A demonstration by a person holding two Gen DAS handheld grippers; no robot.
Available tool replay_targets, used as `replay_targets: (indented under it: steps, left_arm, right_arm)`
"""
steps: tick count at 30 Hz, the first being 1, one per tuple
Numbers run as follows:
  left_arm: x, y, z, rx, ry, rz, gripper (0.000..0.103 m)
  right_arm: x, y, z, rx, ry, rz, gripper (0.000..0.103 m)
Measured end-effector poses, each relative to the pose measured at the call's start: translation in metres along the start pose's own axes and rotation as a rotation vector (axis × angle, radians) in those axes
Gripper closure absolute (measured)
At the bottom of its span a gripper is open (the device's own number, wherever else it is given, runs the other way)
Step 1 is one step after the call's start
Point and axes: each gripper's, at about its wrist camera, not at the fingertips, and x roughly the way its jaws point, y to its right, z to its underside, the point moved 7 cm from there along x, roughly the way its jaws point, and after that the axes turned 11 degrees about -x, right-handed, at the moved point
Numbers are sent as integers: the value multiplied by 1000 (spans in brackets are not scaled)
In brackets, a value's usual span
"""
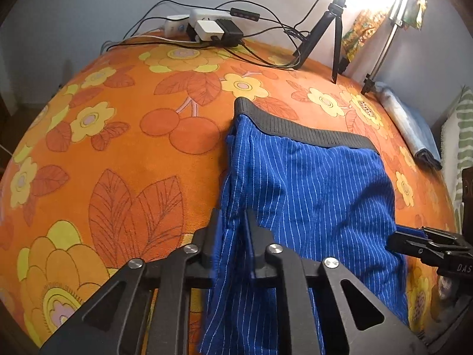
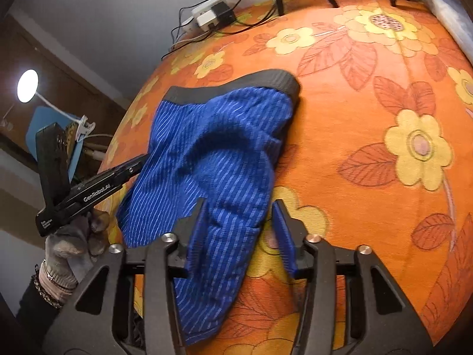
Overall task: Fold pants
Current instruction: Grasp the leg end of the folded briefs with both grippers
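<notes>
I'm seeing L gripper (image 1: 230, 233) pinching the blue striped pants (image 1: 310, 183) edge w/ R gripper (image 2: 241, 230) hanging apart over orange floral cloth (image 2: 369, 148).

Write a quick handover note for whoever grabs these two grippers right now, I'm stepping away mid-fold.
Left gripper: shut on a bunched edge of the blue pinstriped pants with the dark grey waistband.
Right gripper: open, fingers straddling the other bottom edge of the pants, not clamped.
The pants lie on the orange floral bedspread, waistband at the far end, the near end lifted.
Done: one side gripped.
Left: probably close the right gripper, then fold and flatten.
</notes>
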Motion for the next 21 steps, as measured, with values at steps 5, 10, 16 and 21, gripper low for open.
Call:
replay_targets:
  steps: [5, 10, 16, 21]
  left_arm:
    - [0, 4, 2, -25, -11, 30, 99]
    - [-5, 11, 1, -30, -5, 61, 99]
    - [-15, 9, -5, -49, 24, 80, 100]
    - [-8, 3, -1, -44, 3, 55, 100]
  right_arm:
    - [6, -6, 3, -35, -10, -8, 78]
    - [5, -4, 4, -12, -8, -44, 90]
    - [-8, -2, 0, -5, 32, -80, 93]
    - [-5, -6, 0, -42, 23, -49, 93]
